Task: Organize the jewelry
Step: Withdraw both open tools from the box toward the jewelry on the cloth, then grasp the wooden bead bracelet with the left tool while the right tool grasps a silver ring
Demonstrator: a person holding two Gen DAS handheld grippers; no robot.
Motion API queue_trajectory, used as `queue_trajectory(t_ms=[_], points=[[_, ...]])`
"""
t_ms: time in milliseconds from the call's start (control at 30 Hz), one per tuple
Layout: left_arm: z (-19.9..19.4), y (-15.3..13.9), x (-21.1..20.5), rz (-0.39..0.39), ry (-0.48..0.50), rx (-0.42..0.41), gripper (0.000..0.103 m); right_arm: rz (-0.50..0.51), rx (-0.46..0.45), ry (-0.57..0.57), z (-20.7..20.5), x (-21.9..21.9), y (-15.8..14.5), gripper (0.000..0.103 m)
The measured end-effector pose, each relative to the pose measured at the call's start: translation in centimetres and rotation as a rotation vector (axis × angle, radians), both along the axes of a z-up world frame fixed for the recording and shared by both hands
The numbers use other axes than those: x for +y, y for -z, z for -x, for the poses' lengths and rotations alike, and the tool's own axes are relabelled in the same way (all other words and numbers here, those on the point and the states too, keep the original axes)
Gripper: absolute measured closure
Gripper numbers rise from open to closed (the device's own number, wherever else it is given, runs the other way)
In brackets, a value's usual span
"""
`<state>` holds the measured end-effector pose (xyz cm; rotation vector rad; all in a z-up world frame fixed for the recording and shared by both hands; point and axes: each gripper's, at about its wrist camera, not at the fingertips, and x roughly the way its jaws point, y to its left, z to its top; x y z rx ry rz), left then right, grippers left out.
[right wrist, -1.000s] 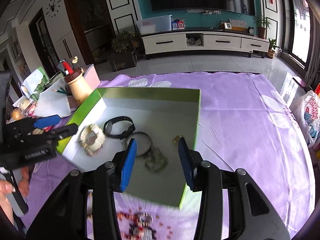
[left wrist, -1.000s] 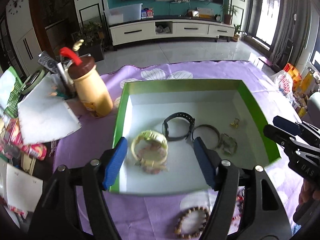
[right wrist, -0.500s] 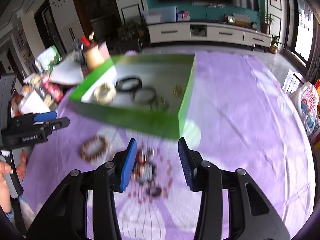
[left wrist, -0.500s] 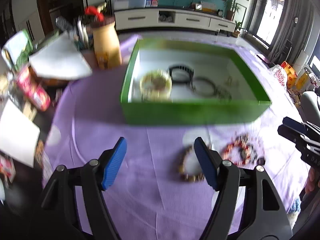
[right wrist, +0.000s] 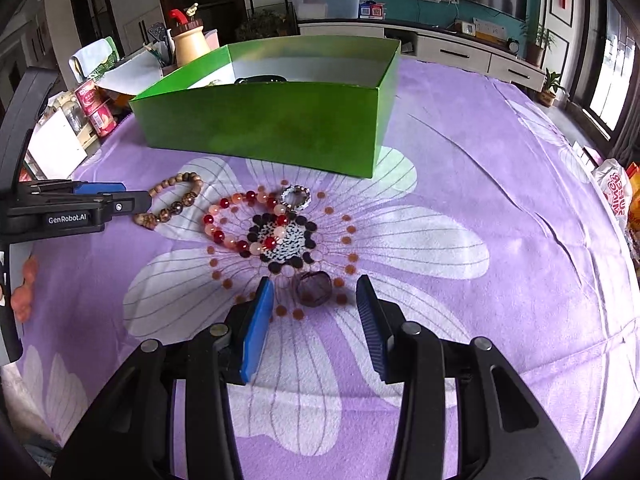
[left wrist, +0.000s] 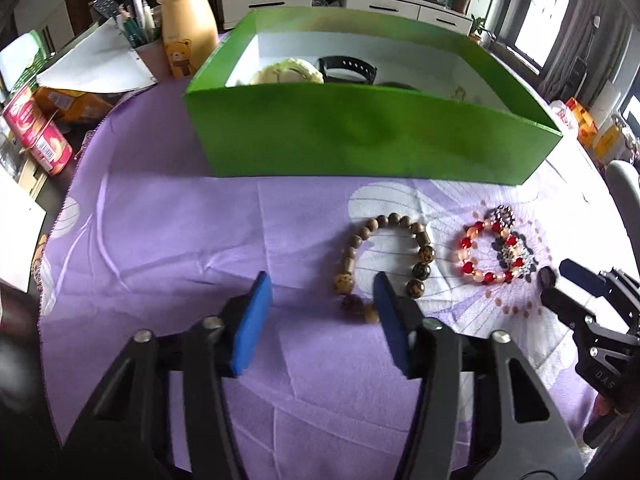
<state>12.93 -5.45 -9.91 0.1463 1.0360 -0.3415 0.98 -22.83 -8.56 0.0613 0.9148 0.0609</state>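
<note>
Left gripper: jaws closing, nothing pinched; wooden bead bracelet by its right pad.
Right gripper: spread, unclamped, dark ring between pads.
Green box: behind, on purple cloth.

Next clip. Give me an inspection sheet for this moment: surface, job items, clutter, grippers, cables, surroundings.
Surface: purple flower-print cloth, creased.
Job's things: green box holding a pale watch and black band; on the cloth in front, a wooden bead bracelet, a red and pink bead bracelet, a small beaded ring, a dark round piece.
Clutter: bear bottle, papers, cans at the left edge.
Grippers: left gripper closing, empty, beside the wooden bracelet; right gripper open around the dark piece.
Cables: nothing seen.
Surroundings: living room, TV cabinet.
</note>
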Motion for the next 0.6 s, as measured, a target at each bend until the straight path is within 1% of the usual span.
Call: queue_trajectory(t_ms=[133, 200, 233, 267, 300, 333, 400, 600], points=[[0.0, 0.4, -0.5, -0.023, 0.015, -0.025, 0.061, 0.022, -0.012, 0.001, -0.2, 0.0, 0.3, 0.064], [0.1, 0.4, -0.8, -0.024, 0.031, -0.038, 0.074, 0.035, -0.022, 0.002, -0.3, 0.2, 0.3, 0.073], [0.2, 0.4, -1.0, -0.025, 0.042, -0.041, 0.077, 0.040, -0.024, 0.002, -0.3, 0.2, 0.3, 0.075], [0.3, 0.4, -1.2, -0.029, 0.052, -0.045, 0.083, 0.043, -0.024, -0.003, -0.4, 0.3, 0.3, 0.081], [0.4, 0.4, -1.5, -0.031, 0.066, -0.049, 0.089, 0.047, -0.024, -0.006, -0.4, 0.4, 0.3, 0.083], [0.5, 0.4, -1.7, -0.034, 0.074, -0.052, 0.091, 0.054, -0.025, -0.005, -0.4, 0.5, 0.3, 0.084], [0.7, 0.4, -1.9, -0.037, 0.081, -0.055, 0.092, 0.048, -0.025, -0.004, -0.4, 0.4, 0.3, 0.084], [0.9, -0.1, -0.9, 0.025, 0.054, -0.028, 0.092, 0.022, -0.037, 0.010, 0.1, 0.1, -0.1, 0.084]])
